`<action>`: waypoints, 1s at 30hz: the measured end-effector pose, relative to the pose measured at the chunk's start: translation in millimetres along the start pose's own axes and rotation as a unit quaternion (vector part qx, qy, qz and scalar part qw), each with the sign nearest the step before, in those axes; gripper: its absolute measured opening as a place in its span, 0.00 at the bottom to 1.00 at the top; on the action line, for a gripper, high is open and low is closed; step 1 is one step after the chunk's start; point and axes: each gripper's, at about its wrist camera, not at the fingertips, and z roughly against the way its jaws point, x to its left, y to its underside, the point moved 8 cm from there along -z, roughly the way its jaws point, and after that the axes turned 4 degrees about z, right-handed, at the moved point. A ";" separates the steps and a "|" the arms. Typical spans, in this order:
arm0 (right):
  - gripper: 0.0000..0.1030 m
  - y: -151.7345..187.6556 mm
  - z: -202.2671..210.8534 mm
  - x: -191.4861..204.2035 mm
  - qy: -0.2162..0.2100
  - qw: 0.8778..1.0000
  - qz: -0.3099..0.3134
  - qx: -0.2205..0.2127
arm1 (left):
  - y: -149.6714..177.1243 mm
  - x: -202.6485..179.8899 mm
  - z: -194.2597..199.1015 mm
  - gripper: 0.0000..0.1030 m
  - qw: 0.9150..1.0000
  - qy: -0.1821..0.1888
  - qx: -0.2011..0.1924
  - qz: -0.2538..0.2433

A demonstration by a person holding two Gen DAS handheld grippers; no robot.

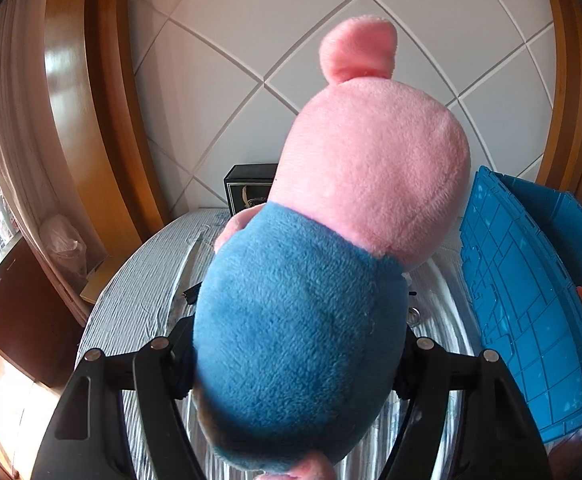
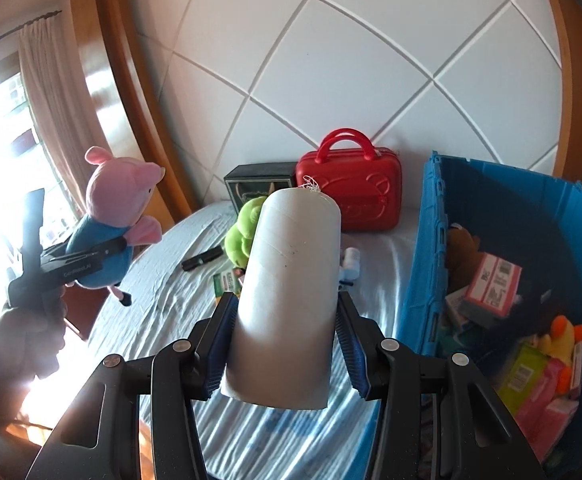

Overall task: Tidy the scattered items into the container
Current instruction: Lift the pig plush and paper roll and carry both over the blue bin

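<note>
Carrying: both hands hold an item clear of the bed, with the open blue plastic crate (image 2: 503,216) off to the right.
Left hand-held gripper (image 1: 291,364): clamped on the blue body of a pink-headed plush pig toy (image 1: 331,240), whose head sticks forward and fills most of the left wrist view.
Right hand-held gripper (image 2: 285,344): pads pressed on either side of a pale grey cardboard tube (image 2: 291,284), gripped low down, most of its length standing out beyond the fingers.
Container: the crate sits at the right end of the striped bed sheet (image 2: 179,272), already holding boxes and soft toys.
Not yet tidied: a green plush toy (image 2: 245,228), a black pen-like stick (image 2: 203,261), a small green packet (image 2: 227,282), a red hard-shell case with handles (image 2: 351,188) and a dark box (image 2: 259,184) at the wall.
Risk, pig: the soft body could squash and slide from the pads, since the heavy head hangs far forward.
Risk, tube: held near one end, it could pivot or catch the crate's near wall on the way in.
Risk, crowding: both items arriving together could collide above the opening.
</note>
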 end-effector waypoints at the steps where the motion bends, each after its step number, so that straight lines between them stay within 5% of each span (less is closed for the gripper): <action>1: 0.47 0.3 3.6 -5.9 -0.001 1.000 0.000 -0.002 | -2.2 -5.9 3.1 0.68 1.000 0.002 -0.003 0.001; 18: 0.47 12.7 64.9 -110.9 0.037 0.998 -0.045 -0.034 | -35.4 -161.0 23.8 0.68 0.994 0.077 -0.025 -0.077; 30: 0.47 43.3 100.7 -203.4 0.114 0.987 -0.108 -0.035 | -54.2 -306.5 18.6 0.68 0.970 0.188 -0.011 -0.150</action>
